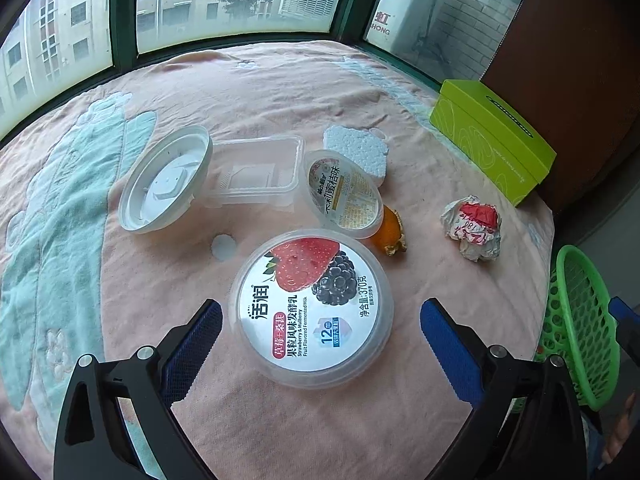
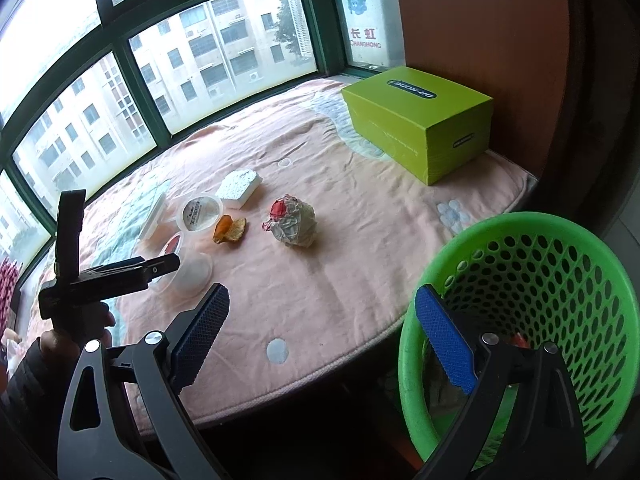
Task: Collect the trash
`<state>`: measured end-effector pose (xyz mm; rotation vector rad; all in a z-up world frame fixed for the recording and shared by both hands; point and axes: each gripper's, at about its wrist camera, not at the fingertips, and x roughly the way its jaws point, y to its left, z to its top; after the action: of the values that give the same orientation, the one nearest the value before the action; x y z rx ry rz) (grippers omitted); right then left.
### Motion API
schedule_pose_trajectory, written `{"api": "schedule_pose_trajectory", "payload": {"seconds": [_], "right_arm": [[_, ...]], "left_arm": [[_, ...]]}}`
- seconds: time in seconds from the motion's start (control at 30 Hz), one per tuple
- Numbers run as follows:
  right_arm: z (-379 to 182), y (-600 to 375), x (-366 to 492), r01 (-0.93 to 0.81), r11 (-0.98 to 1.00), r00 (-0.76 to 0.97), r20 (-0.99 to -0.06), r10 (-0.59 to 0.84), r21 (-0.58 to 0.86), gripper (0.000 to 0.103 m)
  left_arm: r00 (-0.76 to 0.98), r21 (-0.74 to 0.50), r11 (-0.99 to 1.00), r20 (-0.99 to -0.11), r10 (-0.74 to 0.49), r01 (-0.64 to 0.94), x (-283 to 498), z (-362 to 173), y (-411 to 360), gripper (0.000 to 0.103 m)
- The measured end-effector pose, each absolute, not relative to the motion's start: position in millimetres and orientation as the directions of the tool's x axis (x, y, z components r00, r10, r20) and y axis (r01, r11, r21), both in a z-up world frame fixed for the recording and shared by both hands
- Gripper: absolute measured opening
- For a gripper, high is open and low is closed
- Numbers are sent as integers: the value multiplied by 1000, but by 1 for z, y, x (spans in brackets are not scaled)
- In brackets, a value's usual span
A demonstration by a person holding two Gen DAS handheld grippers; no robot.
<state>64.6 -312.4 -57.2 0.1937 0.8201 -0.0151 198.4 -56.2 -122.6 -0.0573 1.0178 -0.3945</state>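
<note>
A round yogurt tub with a strawberry label lies on the pink blanket between the open fingers of my left gripper, not touched. Behind it lie a white lid, a clear tray, a small labelled cup, orange peel, a foam block and a crumpled paper ball. My right gripper is open and empty at the table's near edge, its right finger over the green basket. The left gripper shows there over the tub.
A green cardboard box stands at the back right against a brown wall. The green basket is off the table's right edge. Windows run along the far side of the blanket-covered table.
</note>
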Motion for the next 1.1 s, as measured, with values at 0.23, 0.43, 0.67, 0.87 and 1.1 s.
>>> {"api": "schedule_pose_trajectory", "payload": {"seconds": [0.23,0.43,0.67,0.87,1.1], "right_arm": [[-65,-308,76,82,982,669,-739,74,172,93],[-73,-302,86,66,983,656,-750,87,171,93],[-79,-296,96,50,983,646,-757,103,177,93],[-83,-297,100,52,983,634,-766,106,178,93],[-87,-295,107,49,979,626,-770,124,197,93]], "left_arm": [[449,-243,922,-817,-362,302,204,-128,-57,95],[457,-236,919,-811,-365,315,205,-127,-57,78],[459,-227,915,-808,-368,334,203,-125,-59,74],[464,-240,906,-796,-389,347,202,-122,-58,63],[451,-259,888,-786,-423,380,196,-117,-62,57]]}}
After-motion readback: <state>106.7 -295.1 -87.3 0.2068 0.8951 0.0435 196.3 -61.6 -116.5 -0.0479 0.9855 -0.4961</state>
